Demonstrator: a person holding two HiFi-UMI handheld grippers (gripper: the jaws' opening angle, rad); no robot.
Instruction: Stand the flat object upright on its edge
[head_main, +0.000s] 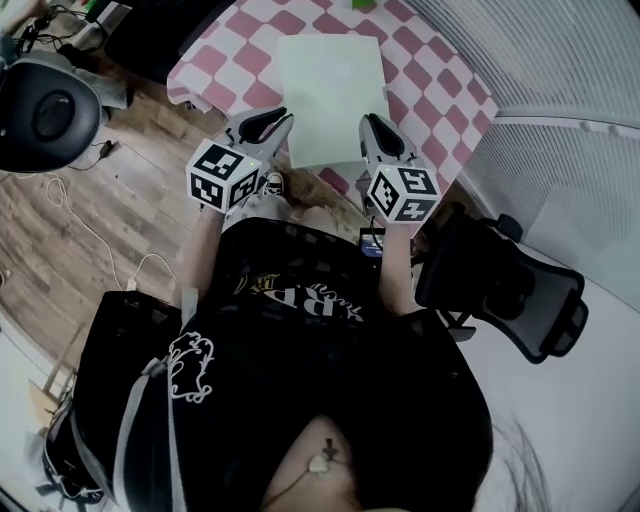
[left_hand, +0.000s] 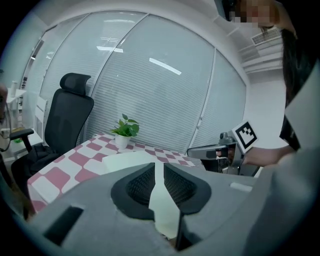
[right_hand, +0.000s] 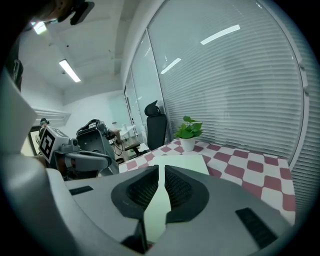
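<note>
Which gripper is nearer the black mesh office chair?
Right. The right gripper is at the corner of the pale board toward the black mesh chair; the left gripper is at the opposite corner.

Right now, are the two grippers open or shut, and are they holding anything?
Left gripper: shut, holding nothing.
Right gripper: shut, holding nothing.

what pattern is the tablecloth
The tablecloth is pink-and-white checked; head view shows it best.

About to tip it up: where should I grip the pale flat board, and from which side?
Probably its near edge, from the person's side: the board lies flat on the table, its near corners right by the left tool and right tool. Both are shut; open first.
</note>
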